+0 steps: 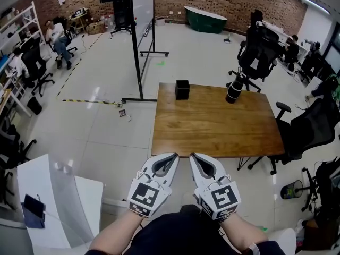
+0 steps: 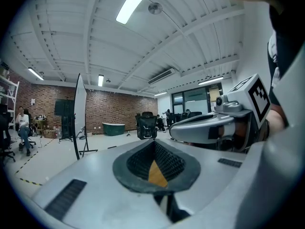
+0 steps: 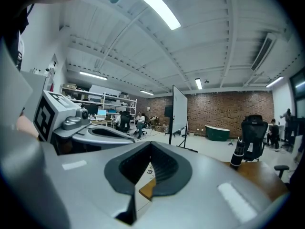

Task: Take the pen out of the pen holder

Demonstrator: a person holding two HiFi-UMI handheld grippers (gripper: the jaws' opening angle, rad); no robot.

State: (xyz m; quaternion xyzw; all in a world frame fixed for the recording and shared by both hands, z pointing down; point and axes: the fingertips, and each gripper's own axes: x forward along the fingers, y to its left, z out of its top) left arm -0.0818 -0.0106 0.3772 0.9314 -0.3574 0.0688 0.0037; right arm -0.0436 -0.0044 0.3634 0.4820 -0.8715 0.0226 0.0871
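A black square pen holder (image 1: 182, 89) stands at the far left corner of the wooden table (image 1: 212, 126). No pen shows in it from here. Both grippers hover side by side just short of the table's near edge, pointing at it. My left gripper (image 1: 173, 156) (image 2: 155, 144) is shut with nothing held. My right gripper (image 1: 193, 156) (image 3: 150, 144) is shut and empty too. Through each gripper's jaws only a sliver of the tabletop shows. The pen holder appears in neither gripper view.
A black cylindrical bottle (image 1: 234, 89) (image 3: 238, 152) stands at the table's far right corner. Office chairs (image 1: 311, 132) crowd the right side and a black chair (image 1: 259, 49) sits behind. A whiteboard stand (image 1: 139, 47) is at the far left, a white desk (image 1: 58, 201) near left.
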